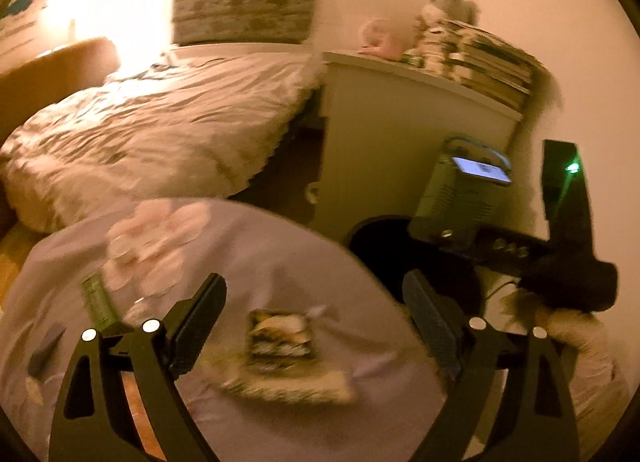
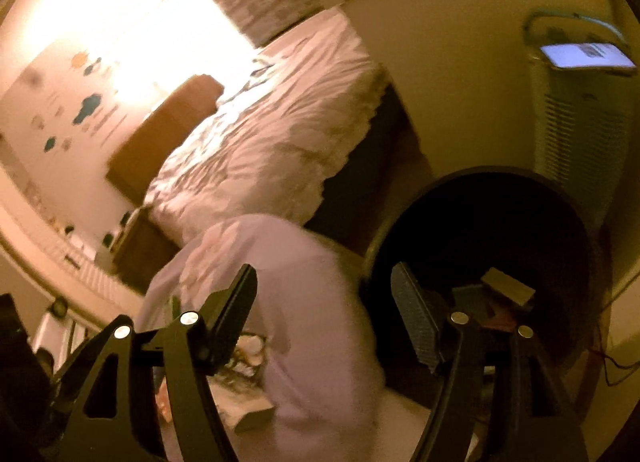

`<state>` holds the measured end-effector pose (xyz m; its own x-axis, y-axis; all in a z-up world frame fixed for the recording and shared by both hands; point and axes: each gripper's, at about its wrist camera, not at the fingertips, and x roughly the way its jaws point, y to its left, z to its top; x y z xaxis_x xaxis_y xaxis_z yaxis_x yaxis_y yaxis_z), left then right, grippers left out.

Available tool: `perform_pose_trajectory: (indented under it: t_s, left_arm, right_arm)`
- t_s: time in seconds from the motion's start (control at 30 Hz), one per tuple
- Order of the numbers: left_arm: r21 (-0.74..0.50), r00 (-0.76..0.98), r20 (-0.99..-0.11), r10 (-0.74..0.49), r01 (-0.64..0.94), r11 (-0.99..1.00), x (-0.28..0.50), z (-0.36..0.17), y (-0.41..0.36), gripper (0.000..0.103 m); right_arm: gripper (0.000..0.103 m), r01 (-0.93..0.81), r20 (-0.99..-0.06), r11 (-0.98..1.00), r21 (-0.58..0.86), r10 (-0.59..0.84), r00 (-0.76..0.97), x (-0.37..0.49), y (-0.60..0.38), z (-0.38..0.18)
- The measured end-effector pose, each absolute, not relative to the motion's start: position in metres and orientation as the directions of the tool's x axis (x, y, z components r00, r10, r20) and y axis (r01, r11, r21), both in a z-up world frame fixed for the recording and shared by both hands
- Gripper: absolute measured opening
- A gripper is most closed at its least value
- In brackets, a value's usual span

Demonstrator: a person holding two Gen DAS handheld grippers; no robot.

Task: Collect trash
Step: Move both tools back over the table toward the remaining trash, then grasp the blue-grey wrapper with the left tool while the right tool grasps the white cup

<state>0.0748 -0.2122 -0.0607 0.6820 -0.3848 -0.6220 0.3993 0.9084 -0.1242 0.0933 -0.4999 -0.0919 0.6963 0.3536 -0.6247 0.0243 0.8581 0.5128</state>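
In the left wrist view a round table with a lilac cloth (image 1: 280, 262) carries litter: a green wrapper (image 1: 96, 298), a small dark patterned packet (image 1: 282, 336) lying on a flat printed sheet (image 1: 288, 386), and a heap of pale round pads (image 1: 156, 238). My left gripper (image 1: 316, 294) hovers open over the packet, holding nothing. A black round bin (image 2: 480, 222) stands right of the table, with a tan box and other scraps (image 2: 508, 286) inside. My right gripper (image 2: 324, 278) is open and empty between the table's edge and the bin's rim. Its body (image 1: 560, 246) shows above the bin.
A bed with a rumpled white duvet (image 1: 160, 130) lies behind the table. A white cabinet (image 1: 400, 134) with stacked magazines (image 1: 492, 62) stands beside it. A grey appliance with a lit phone on top (image 2: 580, 122) sits behind the bin. A cable (image 2: 612, 362) trails on the floor.
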Motion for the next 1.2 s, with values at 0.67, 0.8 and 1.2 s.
perform_pose_trajectory:
  t_s: [0.67,0.8,1.2]
  left_arm:
    - [-0.122,0.652,-0.749,-0.119,0.041,0.992,0.097,-0.118,0.01,0.069]
    - [-0.082,0.627,-0.773,-0.097,0.053,0.995,0.103,-0.13,0.028,0.062]
    - [-0.062,0.567,-0.819,-0.092,0.072,0.995,0.127,-0.158,0.05,0.046]
  right_arm:
    - [0.061,-0.508,-0.706,0.804,0.309,0.552,0.444,0.109,-0.283,-0.082]
    - [0.06,-0.634,-0.74,0.74,0.223,0.552,0.384,0.108,-0.23,-0.083]
    - [0.057,-0.824,-0.86,0.566,0.04,0.438,0.26,0.123,-0.141,-0.123]
